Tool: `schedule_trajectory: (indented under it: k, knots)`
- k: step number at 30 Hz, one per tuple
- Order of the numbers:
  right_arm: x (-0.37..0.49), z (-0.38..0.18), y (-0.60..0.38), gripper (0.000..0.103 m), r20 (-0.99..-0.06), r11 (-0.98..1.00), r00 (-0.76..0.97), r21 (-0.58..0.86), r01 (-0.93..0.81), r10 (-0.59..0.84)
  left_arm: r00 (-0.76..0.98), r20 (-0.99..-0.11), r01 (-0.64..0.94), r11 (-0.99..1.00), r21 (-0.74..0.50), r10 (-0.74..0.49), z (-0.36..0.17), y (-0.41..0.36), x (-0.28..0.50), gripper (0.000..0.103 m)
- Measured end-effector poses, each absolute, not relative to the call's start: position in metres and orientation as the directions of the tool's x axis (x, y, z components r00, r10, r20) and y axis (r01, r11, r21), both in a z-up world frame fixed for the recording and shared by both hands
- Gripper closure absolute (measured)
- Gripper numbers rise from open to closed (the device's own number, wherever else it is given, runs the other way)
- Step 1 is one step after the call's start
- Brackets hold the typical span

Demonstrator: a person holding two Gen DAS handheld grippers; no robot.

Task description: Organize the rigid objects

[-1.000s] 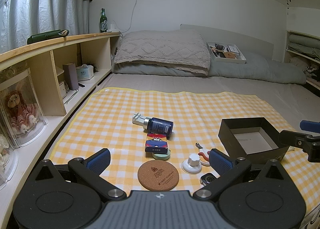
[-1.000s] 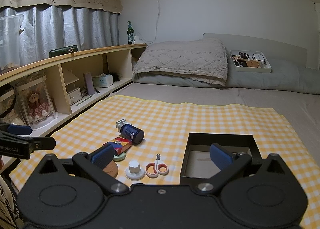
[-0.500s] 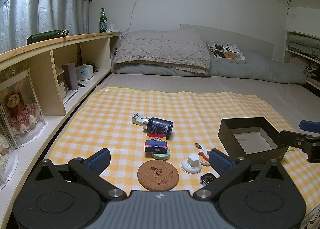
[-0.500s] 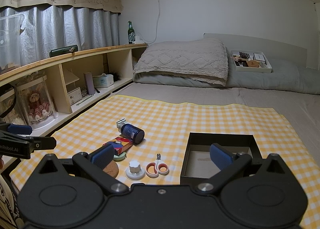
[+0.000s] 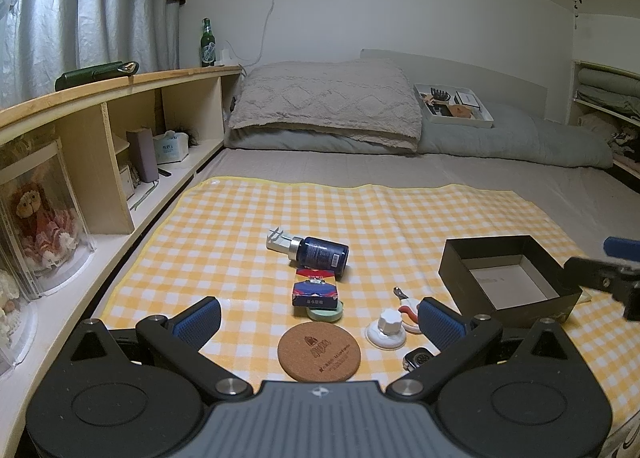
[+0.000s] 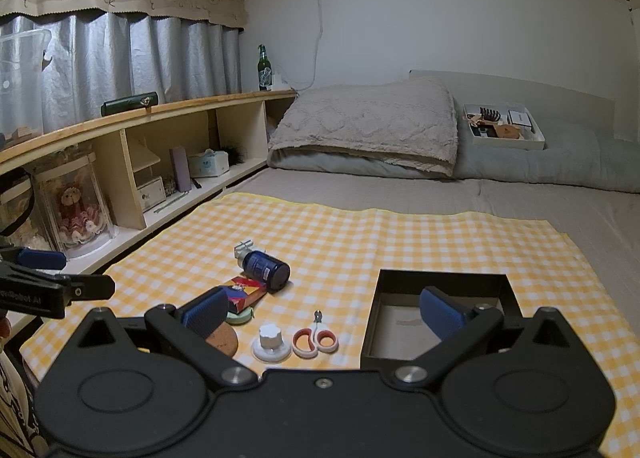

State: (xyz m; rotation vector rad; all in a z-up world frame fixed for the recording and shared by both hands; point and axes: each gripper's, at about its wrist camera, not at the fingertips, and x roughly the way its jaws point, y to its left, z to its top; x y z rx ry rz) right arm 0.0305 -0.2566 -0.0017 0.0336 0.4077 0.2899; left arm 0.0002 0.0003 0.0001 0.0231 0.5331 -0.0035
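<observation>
One bottle (image 5: 318,253), one coaster (image 5: 319,352), one scissors (image 6: 315,341), one empty box (image 5: 506,280).

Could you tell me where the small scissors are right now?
The scissors lie on the checked cloth, between the white knob and the black box.

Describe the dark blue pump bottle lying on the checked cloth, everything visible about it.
The dark blue pump bottle lies on its side on the yellow checked cloth. Its body looks like glossy glass or plastic, with a white printed label, a silvery collar and a pale pump head pointing toward the shelf side. Its base end sits by the red and blue box, seemingly touching it. Neither gripper is near it.
</observation>
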Motion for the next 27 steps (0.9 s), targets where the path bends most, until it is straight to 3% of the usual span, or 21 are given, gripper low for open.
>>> schedule_trajectory:
  k: [9,15,21,27]
  knots:
    - [0.055,0.032,-0.286,0.0,-0.349,0.972,0.908,0.038,-0.233,0.232,0.869,-0.495,-0.018,1.0,0.025,0.028,-0.005,0.003,0.003,0.0]
    - [0.105,0.039,-0.326,0.0,-0.383,0.985,0.911,-0.015,-0.17,0.151,0.875,-0.483,-0.029,0.999,0.022,0.036,-0.003,0.006,0.004,0.0]
    - [0.163,0.011,-0.363,0.0,-0.506,0.998,0.861,-0.016,-0.06,0.044,0.85,-0.524,-0.05,0.998,0.032,0.059,-0.008,0.013,0.01,0.0]
    - [0.202,-0.034,-0.389,0.0,-0.67,0.999,0.741,0.05,-0.016,0.045,0.792,-0.608,-0.03,0.998,0.06,0.06,-0.017,0.021,0.033,0.0]
